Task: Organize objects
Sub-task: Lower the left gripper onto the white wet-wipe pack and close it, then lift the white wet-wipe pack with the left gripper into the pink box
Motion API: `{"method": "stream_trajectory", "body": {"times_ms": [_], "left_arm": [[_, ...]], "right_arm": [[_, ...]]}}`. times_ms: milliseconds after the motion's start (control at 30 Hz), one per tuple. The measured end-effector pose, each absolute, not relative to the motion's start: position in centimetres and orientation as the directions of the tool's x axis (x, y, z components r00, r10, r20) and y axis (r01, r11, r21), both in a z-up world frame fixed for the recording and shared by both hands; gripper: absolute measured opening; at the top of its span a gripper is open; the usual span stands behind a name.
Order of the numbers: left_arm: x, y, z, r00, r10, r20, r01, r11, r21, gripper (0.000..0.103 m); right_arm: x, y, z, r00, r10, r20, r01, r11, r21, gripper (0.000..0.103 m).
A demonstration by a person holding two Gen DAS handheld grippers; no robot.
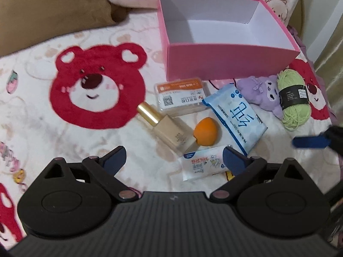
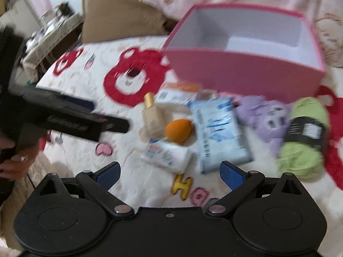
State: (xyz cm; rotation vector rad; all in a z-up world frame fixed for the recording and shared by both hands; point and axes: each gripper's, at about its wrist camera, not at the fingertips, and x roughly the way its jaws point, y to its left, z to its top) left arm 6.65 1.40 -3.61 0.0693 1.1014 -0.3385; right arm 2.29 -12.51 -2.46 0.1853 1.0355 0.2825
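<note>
Both grippers hang spread and empty over a bear-print blanket (image 1: 64, 128), w/ nothing yet packed. The left gripper (image 1: 173, 160) has its jaws wide apart, tips just above a small tissue pack (image 1: 201, 165); the right gripper (image 2: 170, 172) is likewise wide, holding nothing, pointed at the same clutter.

The pink box (image 1: 225, 62) sits open at the blanket's far side, white interior bare, likely the destination for everything. In front of it the items lie in a loose row: a clear orange-label case (image 1: 182, 96) touching the box's near wall, a gold-capped foundation bottle (image 1: 167, 128) lying flat, an orange makeup sponge (image 1: 205, 135) just beside it, a big blue wipes pack (image 1: 235, 115), a purple plush (image 1: 261, 94) and a green yarn skein (image 1: 293, 98) resting against each other.

Judging by the layout, the tissue pack is nearest and easiest to take first. The bottle and sponge touch, so a grab at either could nudge the other. Right view is motion-blurred; fine detail there can't be read. A tan cushion (image 1: 53, 15) lies well clear, at the far left.
</note>
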Motion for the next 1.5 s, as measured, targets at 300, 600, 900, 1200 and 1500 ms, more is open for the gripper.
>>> {"method": "stream_trajectory", "body": {"times_ms": [300,600,900,1200,1500], "left_arm": [[6.9,1.1,-8.4,0.339,-0.312,-0.888,0.289,0.932,-0.218,0.085],[7.3,1.0,-10.8,0.286,-0.359,-0.888,0.251,0.923,-0.292,0.066],[7.3,0.3,-12.4,0.295,-0.391,-0.872,0.227,0.915,-0.333,0.040],[6.3,0.8,-11.3,0.319,-0.420,-0.849,0.227,0.904,-0.362,0.040],[4.8,2.5,-6.6,0.433,-0.492,-0.755,0.276,0.870,-0.408,0.040]], "right_arm": [[3.9,-9.5,-7.9,0.452,0.356,-0.818,-0.148,0.934,0.324,0.099],[4.5,-9.3,-10.4,0.504,0.326,-0.800,-0.122,0.944,0.308,0.097],[4.6,-8.8,-12.0,0.534,0.248,-0.808,-0.087,0.967,0.240,0.080],[3.1,-8.8,-10.8,0.569,0.256,-0.782,-0.121,0.966,0.228,0.076],[1.5,-8.3,-6.4,0.667,0.225,-0.710,-0.188,0.973,0.132,0.069]]}}
